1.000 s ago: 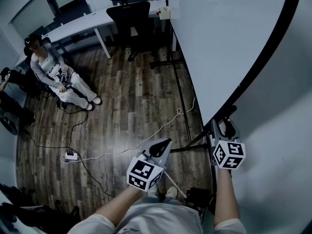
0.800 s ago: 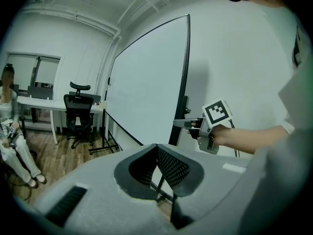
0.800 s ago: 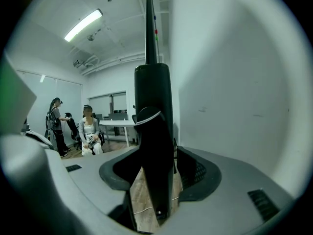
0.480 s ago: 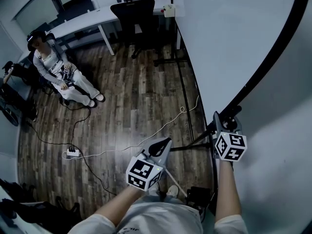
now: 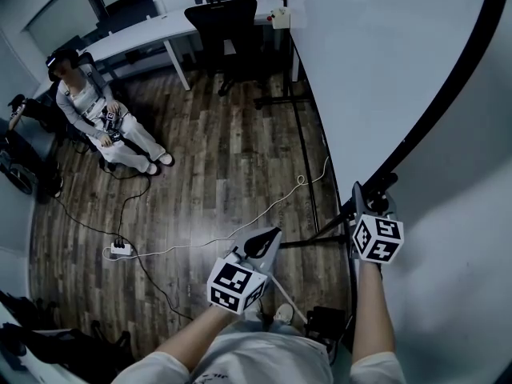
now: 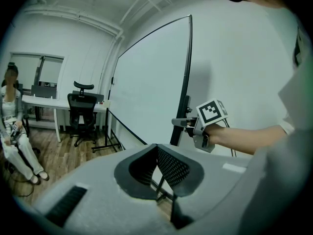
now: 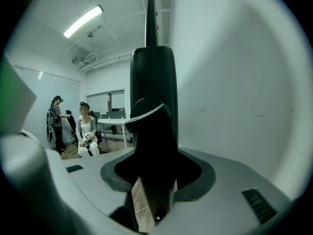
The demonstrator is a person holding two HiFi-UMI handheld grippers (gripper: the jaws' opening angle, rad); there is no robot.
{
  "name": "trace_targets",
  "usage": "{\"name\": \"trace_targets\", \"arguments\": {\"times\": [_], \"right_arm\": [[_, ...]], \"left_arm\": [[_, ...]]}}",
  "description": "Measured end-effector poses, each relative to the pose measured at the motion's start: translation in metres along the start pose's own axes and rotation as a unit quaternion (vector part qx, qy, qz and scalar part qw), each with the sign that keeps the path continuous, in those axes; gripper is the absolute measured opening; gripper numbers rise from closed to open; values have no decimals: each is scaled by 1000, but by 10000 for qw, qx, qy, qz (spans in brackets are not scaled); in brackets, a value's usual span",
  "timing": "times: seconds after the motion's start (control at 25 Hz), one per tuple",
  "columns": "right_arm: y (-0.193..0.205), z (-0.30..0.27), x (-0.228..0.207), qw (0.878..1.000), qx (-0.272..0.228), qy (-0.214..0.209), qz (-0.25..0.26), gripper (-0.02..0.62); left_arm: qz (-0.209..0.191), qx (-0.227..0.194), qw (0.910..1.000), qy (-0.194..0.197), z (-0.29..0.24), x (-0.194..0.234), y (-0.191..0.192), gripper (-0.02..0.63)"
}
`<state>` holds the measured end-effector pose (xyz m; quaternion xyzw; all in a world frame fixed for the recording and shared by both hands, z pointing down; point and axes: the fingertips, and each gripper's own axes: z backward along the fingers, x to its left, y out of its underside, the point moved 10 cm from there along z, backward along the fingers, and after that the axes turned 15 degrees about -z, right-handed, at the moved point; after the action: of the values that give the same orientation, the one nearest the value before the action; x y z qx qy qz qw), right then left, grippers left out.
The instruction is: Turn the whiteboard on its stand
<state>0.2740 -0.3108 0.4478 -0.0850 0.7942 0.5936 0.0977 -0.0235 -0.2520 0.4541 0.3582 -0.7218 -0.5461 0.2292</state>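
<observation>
Grip: right gripper (image 5: 368, 200) clamped on whiteboard frame (image 5: 450, 86), lower right, edge running up-right | left gripper (image 5: 264, 242) closed, empty, bottom centre, apart from it.

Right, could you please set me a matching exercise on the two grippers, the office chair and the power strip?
1. left gripper
2. right gripper
3. office chair
4. power strip

A. at the white desk
B. on the wooden floor
C. jaws shut on the whiteboard frame
D. jaws together, empty

Pairs: 1-D, 2-C, 3-A, 4-B
</observation>
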Motion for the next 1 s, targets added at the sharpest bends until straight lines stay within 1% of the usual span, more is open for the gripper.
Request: {"name": "trace_targets", "arguments": {"times": [0.32,0.76,1.0], "right_arm": [[2,16,13,10000,22,-26,35,176],[21,53,32,9999,67,-90,86,176],[39,88,47,9999,57,-85,55,176]], "left_arm": [[7,-27,10000,16,12,-3,-5,11],[-79,-62,9999,86,37,-22,0,11],[-108,-102,9998,116,58,-36,5,11]]}}
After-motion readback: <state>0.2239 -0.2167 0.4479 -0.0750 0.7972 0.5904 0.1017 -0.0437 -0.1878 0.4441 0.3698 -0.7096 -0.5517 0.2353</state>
